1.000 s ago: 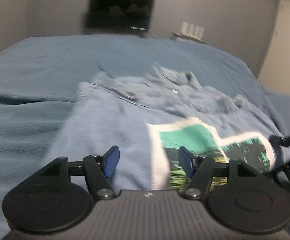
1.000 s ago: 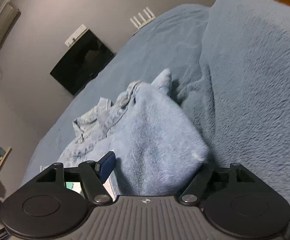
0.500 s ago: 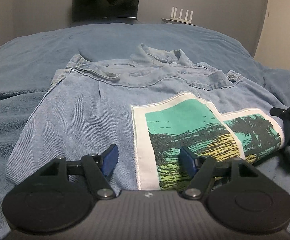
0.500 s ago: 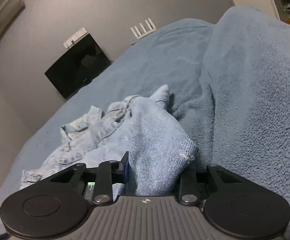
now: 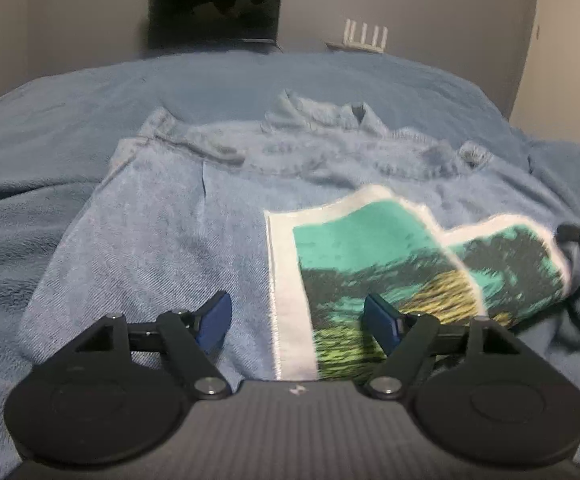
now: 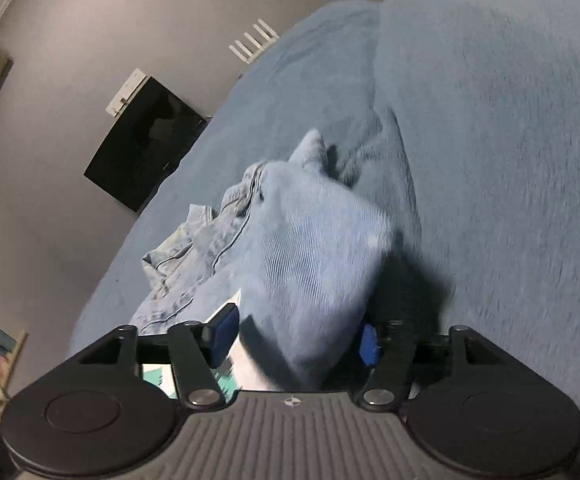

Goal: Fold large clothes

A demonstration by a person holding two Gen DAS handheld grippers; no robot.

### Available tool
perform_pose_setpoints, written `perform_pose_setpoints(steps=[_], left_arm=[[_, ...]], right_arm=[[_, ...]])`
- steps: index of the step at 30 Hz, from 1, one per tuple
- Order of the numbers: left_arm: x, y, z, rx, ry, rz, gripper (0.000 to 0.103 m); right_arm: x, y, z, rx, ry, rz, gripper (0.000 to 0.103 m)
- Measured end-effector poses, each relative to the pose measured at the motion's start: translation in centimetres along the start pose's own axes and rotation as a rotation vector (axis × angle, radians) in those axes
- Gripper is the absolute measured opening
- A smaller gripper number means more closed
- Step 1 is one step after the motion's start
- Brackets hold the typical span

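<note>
A light-blue denim jacket (image 5: 178, 232) lies back-up on the bed, collar at the far end, with a teal, black and yellow picture patch (image 5: 370, 248) sewn on it. My left gripper (image 5: 298, 326) hovers low over the jacket's near hem, its jaws opening, and the cloth lies flat under them, not pinched. In the right wrist view a thick folded bunch of the jacket (image 6: 310, 248) sticks up between the blue pads of my right gripper (image 6: 296, 340). Its jaws are opening and the pads stand at the fold's sides. The view is tilted.
A blue fleece blanket (image 5: 50, 140) covers the whole bed and rises in a high mound (image 6: 490, 160) to the right of the jacket. A dark screen (image 5: 214, 12) and a white router (image 5: 364, 34) stand by the far wall, and a door (image 5: 562, 60) is at the right.
My left gripper sank a little toward the jacket and its jaws widened. My right gripper pinched the denim fold half a second ago and has spread its jaws again. It also rolled.
</note>
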State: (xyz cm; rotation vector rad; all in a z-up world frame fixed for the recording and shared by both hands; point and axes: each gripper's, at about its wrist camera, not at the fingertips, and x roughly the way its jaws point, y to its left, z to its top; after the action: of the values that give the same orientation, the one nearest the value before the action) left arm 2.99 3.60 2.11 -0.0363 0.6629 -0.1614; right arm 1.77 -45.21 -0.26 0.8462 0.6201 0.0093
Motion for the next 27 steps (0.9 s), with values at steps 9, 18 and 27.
perform_pose_setpoints(steps=[9,18,27], left_arm=[[2.7,-7.1,1.7,0.179,0.025,-0.037,0.079],[4.7,-7.1,5.4,0.04,0.109,-0.093,0.09],[9.3,-12.9,16.5,-0.054,0.222,-0.306,0.09]], right_arm=[[1.9,-0.2,-0.4,0.003,0.021,0.026,0.068],[1.5,-1.1,0.5,0.065,0.016,0.053,0.068],[2.4,0.2,0.9,-0.032,-0.03,0.02,0.064]])
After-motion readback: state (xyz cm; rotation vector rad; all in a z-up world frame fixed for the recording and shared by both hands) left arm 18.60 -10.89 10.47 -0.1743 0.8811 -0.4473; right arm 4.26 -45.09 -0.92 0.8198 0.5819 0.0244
